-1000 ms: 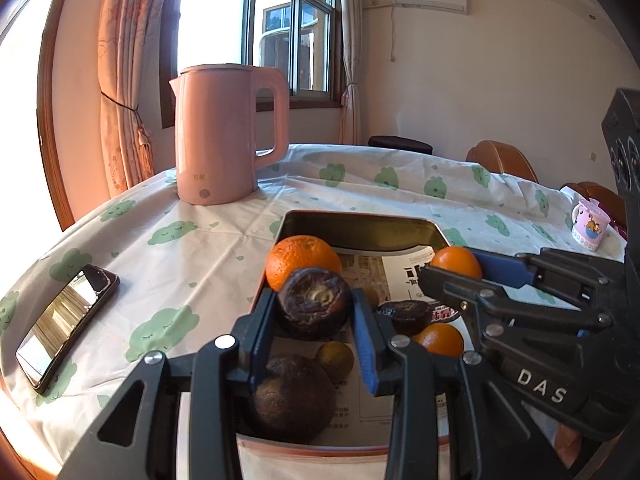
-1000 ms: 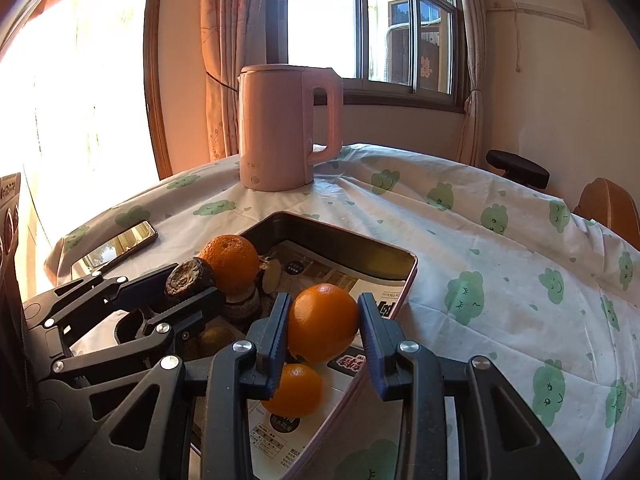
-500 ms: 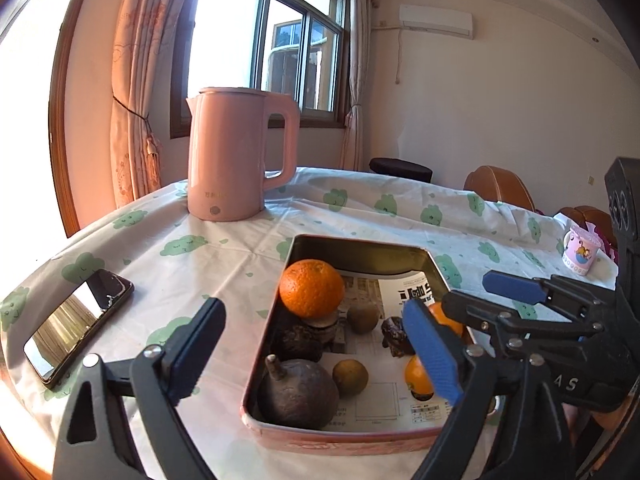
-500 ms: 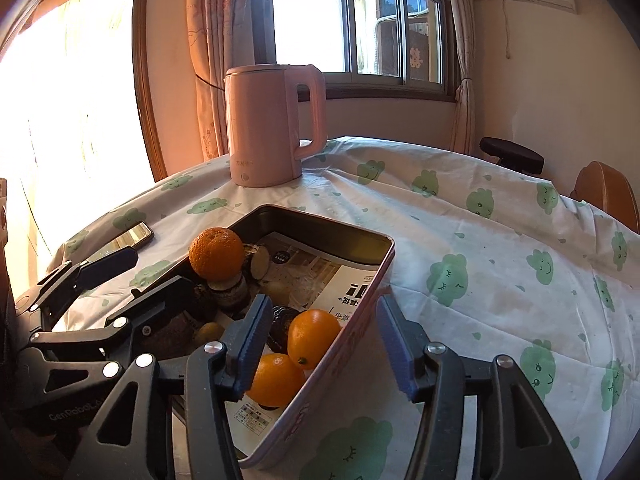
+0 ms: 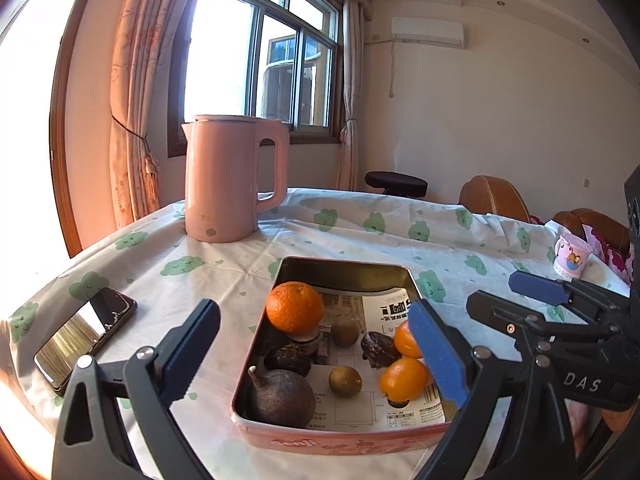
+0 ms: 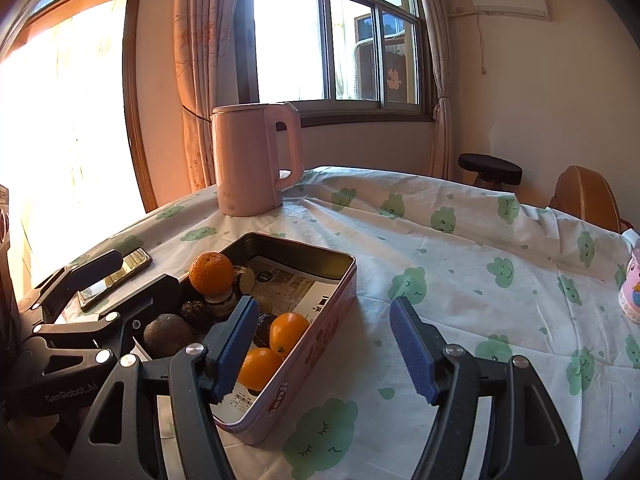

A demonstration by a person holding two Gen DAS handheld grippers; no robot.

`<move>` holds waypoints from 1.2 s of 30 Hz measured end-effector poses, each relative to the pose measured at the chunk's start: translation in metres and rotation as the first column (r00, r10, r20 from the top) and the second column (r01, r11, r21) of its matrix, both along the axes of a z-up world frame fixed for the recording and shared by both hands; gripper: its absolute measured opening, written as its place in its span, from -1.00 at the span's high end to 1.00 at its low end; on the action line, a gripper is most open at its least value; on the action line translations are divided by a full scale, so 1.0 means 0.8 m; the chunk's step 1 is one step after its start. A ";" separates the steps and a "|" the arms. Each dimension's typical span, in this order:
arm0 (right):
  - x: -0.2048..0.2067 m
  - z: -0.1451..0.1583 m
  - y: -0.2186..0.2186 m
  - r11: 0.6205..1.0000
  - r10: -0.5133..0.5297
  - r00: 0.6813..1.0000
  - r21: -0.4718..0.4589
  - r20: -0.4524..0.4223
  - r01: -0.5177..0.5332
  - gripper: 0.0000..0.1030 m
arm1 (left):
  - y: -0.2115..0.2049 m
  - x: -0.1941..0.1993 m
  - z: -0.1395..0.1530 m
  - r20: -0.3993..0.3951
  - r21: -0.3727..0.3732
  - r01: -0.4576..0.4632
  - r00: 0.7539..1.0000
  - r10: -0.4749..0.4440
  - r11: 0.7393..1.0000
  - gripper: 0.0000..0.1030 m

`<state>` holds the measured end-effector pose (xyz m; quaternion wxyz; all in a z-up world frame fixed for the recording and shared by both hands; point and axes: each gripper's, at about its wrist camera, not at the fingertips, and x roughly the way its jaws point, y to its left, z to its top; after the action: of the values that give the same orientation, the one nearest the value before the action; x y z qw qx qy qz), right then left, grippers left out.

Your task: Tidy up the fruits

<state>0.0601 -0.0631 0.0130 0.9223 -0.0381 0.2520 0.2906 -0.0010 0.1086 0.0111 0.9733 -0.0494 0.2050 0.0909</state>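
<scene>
A pink tin tray (image 5: 344, 440) lined with newspaper holds the fruit. A big orange (image 5: 295, 306) rests on dark fruits at its left, two small oranges (image 5: 403, 378) lie at its right, and a large dark round fruit (image 5: 280, 398) sits at the near left corner. Small brownish fruits (image 5: 345, 379) lie between them. My left gripper (image 5: 312, 308) hangs wide open in front of the tray, holding nothing. My right gripper (image 6: 323, 302) hovers over the tray's right rim (image 6: 316, 344); its jaws are opening and nothing is between them.
A pink kettle (image 5: 232, 180) stands behind the tray near the window. A phone (image 5: 86, 332) lies at the table's left edge. A small pink cup (image 5: 572, 256) stands at the far right. Brown chairs (image 5: 494, 196) line the far side.
The left gripper let go of a dark fruit and the right gripper let go of an orange; both fruits now lie in the tray. Both grippers opened and drew back.
</scene>
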 end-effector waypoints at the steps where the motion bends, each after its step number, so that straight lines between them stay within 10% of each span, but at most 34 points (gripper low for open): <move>1: -0.001 0.001 -0.002 1.000 -0.004 1.000 0.002 0.002 0.004 -0.36 | -0.002 -0.001 0.000 0.000 0.002 0.001 1.000 -0.001 1.000 -0.89; 36: -0.004 -0.001 -0.026 0.999 -0.045 0.999 0.030 0.004 0.045 -0.38 | -0.018 -0.001 -0.002 -0.010 0.029 0.013 1.000 -0.013 1.000 -0.98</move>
<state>0.0569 -0.0836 0.0122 0.9296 -0.0193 0.2462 0.2734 -0.0015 0.0945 0.0096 0.9734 -0.0337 0.2087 0.0879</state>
